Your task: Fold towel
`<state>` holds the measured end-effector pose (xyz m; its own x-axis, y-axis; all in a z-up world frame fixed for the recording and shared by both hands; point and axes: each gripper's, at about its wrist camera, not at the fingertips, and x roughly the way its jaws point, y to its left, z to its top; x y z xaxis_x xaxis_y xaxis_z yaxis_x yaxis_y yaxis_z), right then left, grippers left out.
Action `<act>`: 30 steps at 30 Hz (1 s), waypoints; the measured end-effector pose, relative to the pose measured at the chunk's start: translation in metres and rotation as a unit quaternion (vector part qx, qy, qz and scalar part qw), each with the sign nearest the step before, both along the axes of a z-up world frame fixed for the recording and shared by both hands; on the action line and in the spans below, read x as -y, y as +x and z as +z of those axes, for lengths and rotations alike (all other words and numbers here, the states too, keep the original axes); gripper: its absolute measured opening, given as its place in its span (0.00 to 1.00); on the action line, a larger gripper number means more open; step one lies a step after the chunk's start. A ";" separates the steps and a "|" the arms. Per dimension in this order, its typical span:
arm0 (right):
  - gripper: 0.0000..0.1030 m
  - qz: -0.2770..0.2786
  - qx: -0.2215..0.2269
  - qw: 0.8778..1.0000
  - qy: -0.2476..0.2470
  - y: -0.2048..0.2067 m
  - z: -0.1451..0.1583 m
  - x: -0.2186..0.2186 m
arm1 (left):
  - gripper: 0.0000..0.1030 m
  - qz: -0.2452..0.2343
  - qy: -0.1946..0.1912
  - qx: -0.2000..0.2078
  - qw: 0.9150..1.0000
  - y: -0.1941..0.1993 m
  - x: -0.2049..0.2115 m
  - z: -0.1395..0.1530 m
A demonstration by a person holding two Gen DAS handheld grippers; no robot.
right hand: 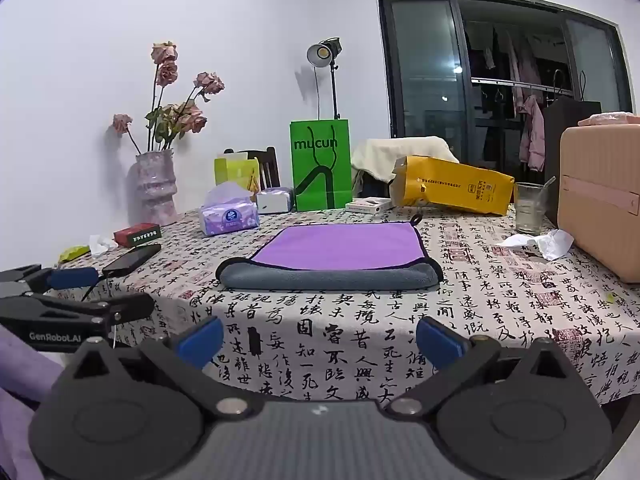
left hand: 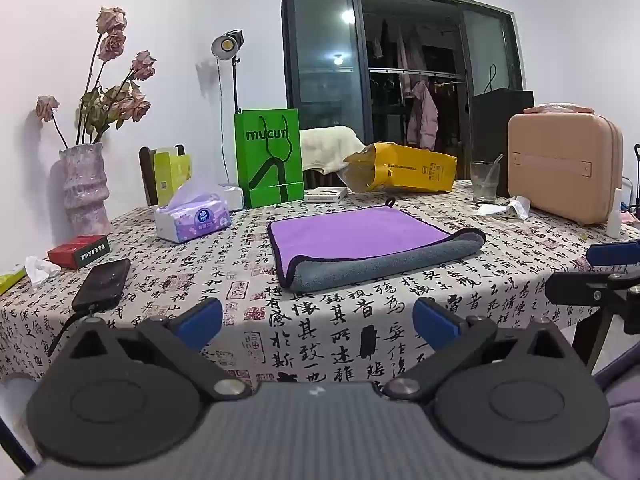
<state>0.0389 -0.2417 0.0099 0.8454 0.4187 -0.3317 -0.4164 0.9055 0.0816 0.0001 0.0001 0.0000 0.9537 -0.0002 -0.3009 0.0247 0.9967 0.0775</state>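
The towel point(left hand: 372, 246) is lying folded over on the table point(left hand: 240, 280), purple side facing up and the grey underside showing along the rolled fold at the near edge, with a small dark loop sticking out at its far corner. In the right wrist view the same towel point(right hand: 336, 258) is sitting square-on, its grey fold running along the side nearest the camera. The left gripper point(left hand: 318, 318) is hanging back off the near edge of the table, its blue-tipped fingers point(left hand: 200, 320) spread wide apart and holding nothing, well short of the towel. The right gripper point(right hand: 320, 340) is likewise hovering in front of the table edge with its jaws spread wide and nothing between them. Each gripper is showing at the border of the other's view. A tissue pack point(left hand: 192, 216) is sitting to the left of the towel, with a dark phone point(left hand: 102, 284) and a red box point(left hand: 78, 251) lying nearer the left corner. A green bag point(left hand: 269, 158) is standing upright behind the towel, a yellow bag point(left hand: 400, 168) is lying tipped over beside it, and a vase point(left hand: 84, 188) of dried roses is standing at the far left. A glass point(left hand: 484, 182) and a pink case point(left hand: 564, 168) are sitting at the right.
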 end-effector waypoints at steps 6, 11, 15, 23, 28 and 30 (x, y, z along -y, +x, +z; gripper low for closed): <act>1.00 -0.001 -0.001 1.000 0.000 -0.001 0.001 0.000 | 1.00 0.000 0.001 0.000 1.000 0.000 0.000 0.000; 1.00 -0.001 -0.002 1.000 0.000 -0.001 0.002 0.000 | 1.00 -0.001 0.002 0.001 1.000 0.000 0.001 0.000; 1.00 -0.001 -0.002 1.000 -0.001 0.000 0.002 0.000 | 1.00 -0.001 0.002 0.001 1.000 0.000 0.001 0.000; 1.00 -0.001 -0.003 1.000 -0.001 -0.004 0.005 -0.002 | 1.00 -0.002 0.002 0.000 1.000 0.000 0.001 0.000; 1.00 0.000 -0.005 1.000 -0.001 -0.001 0.001 -0.001 | 1.00 -0.002 0.003 0.001 1.000 0.000 0.001 0.000; 1.00 -0.001 -0.005 1.000 -0.001 0.000 0.001 -0.002 | 1.00 -0.002 0.003 0.001 1.000 0.000 0.001 0.000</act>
<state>0.0385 -0.2402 0.0109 0.8428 0.4164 -0.3410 -0.4142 0.9064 0.0832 0.0002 -0.0011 0.0002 0.9541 -0.0015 -0.2995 0.0277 0.9962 0.0831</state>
